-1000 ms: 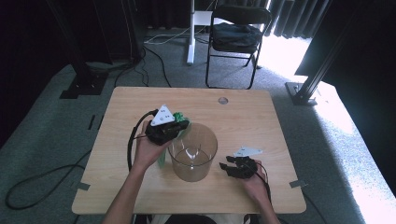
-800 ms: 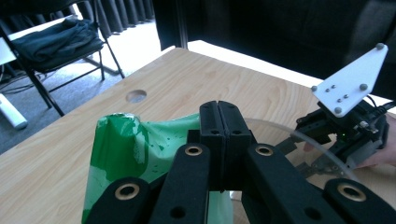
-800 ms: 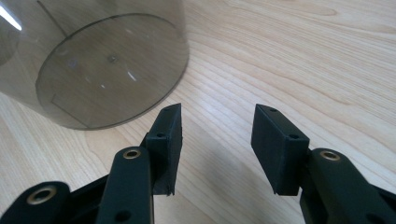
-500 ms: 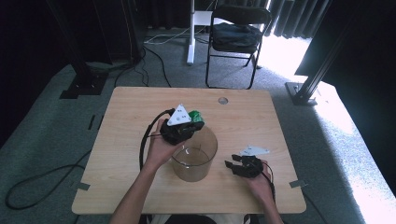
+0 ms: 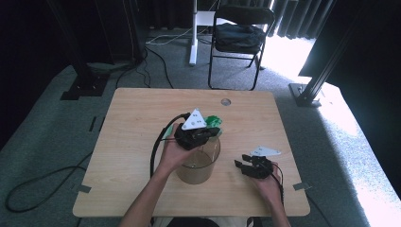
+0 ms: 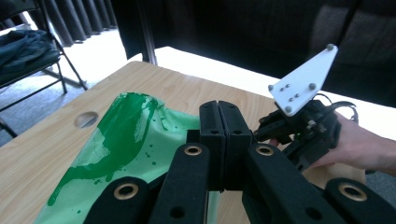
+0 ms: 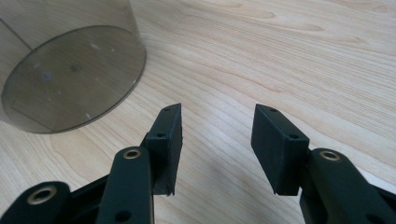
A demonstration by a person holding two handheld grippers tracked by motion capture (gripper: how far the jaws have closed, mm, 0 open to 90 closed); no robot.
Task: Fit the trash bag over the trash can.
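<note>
Left gripper (image 5: pixel 208 134), clamped on green bag (image 6: pixel 126 140), has carried it over the jar (image 5: pixel 198 163). Next: lower it inside. Right gripper (image 7: pixel 217 140) sits open.

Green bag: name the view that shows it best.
The left gripper view: the green bag spreads wide there, pinched in the left claw. The high view shows a small green patch; the right gripper view gives nothing useful on it.

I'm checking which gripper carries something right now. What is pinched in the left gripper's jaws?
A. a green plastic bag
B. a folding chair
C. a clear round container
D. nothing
A: in the left gripper view the left gripper has its jaws pressed together on the green plastic bag, which hangs over the wooden table.
</note>
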